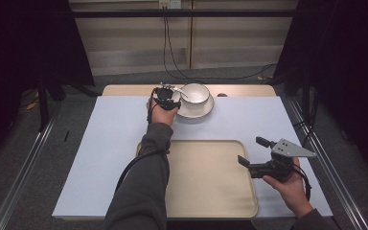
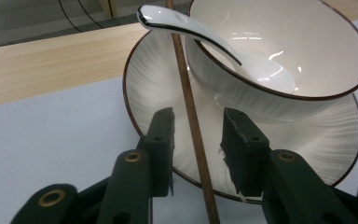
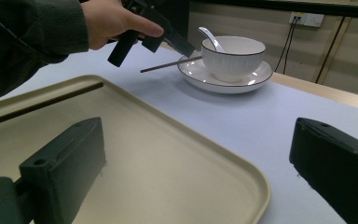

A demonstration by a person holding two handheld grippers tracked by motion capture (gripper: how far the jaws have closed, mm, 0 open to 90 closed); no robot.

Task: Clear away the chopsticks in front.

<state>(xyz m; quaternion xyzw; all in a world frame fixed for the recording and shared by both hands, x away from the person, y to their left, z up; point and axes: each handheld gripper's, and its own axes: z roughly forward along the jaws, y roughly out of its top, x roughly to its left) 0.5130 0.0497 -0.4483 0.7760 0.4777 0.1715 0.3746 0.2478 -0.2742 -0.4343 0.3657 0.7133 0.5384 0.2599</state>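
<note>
Currently, a brown chopstick point(image 2: 193, 126) is seen between the parted jaws of the left tongs point(image 2: 196, 140), untouched, its tip lying on the white plate point(image 2: 321, 140) at the far bench point(image 1: 115, 129) edge. A bowl point(image 2: 307, 88) with a spoon point(image 2: 223, 44) is carried by that plate. The right tongs point(image 1: 250, 152) are held released over the beige tray's point(image 1: 211, 191) right edge.

The tray point(image 1: 211, 191) is mostly bare, with one chopstick point(image 3: 37, 105) by its edge. Far back on the worktop point(image 1: 115, 124), the bowl point(image 1: 195, 92), plate point(image 1: 196, 111) and left tongs point(image 1: 168, 93) crowd together.
</note>
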